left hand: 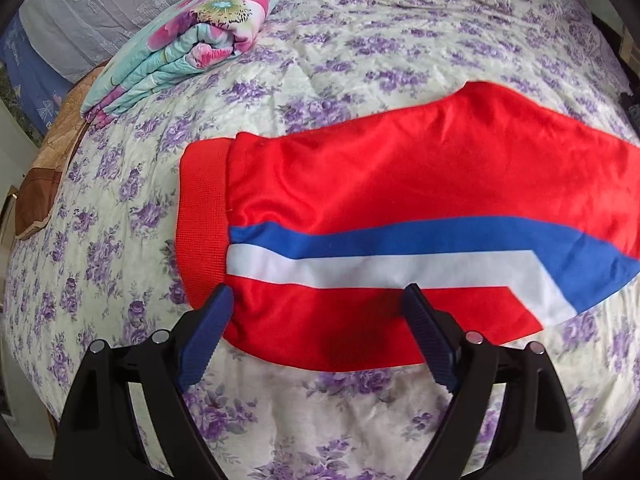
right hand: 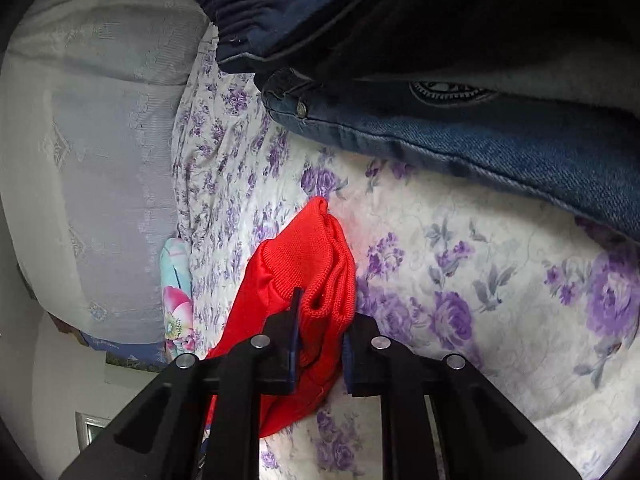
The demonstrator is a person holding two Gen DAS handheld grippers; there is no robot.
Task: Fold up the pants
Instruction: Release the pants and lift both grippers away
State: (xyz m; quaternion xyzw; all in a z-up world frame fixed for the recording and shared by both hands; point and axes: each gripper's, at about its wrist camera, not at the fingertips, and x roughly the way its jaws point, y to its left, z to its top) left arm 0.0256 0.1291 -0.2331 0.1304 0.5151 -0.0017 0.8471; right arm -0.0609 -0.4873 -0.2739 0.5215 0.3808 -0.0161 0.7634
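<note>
Red pants with a blue and white side stripe lie flat across the floral bed cover, ribbed band at the left. My left gripper is open just above their near edge, fingers spread and holding nothing. In the right wrist view my right gripper is shut on a bunched ribbed red end of the pants and holds it raised off the cover.
A folded floral quilt lies at the back left of the bed cover. Blue jeans and a dark garment lie beyond the right gripper. A grey lace-covered headboard or pillow stands behind.
</note>
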